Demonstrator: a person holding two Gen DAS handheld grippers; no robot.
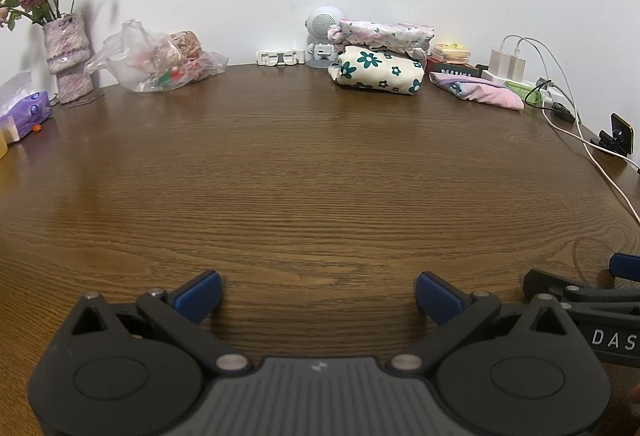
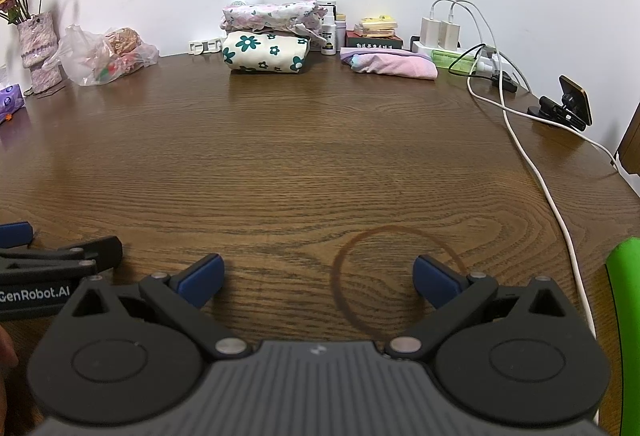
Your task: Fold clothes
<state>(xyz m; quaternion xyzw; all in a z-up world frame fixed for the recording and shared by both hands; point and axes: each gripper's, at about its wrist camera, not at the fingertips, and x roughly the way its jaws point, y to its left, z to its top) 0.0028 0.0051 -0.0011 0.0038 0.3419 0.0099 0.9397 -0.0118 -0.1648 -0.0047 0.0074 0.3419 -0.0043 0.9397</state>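
Note:
Folded clothes sit at the far edge of the wooden table [image 1: 300, 164]: a cream garment with green flowers [image 1: 378, 74] [image 2: 266, 54], a pink floral garment [image 1: 382, 32] [image 2: 272, 14] stacked on it, and a pink-purple folded piece [image 1: 478, 90] [image 2: 390, 64] to the right. My left gripper [image 1: 318, 296] is open and empty over the near table. My right gripper [image 2: 318, 278] is open and empty beside it, above a dark ring stain [image 2: 396, 284]. Each gripper shows at the edge of the other's view.
A vase of dried roses [image 1: 66, 54], a plastic bag of snacks [image 1: 160, 60], a tissue pack [image 1: 24, 112], a small white speaker figure [image 1: 322, 36], chargers with white cables [image 2: 520, 140], a phone holder [image 2: 568, 104] and a green object [image 2: 626, 316] ring the table.

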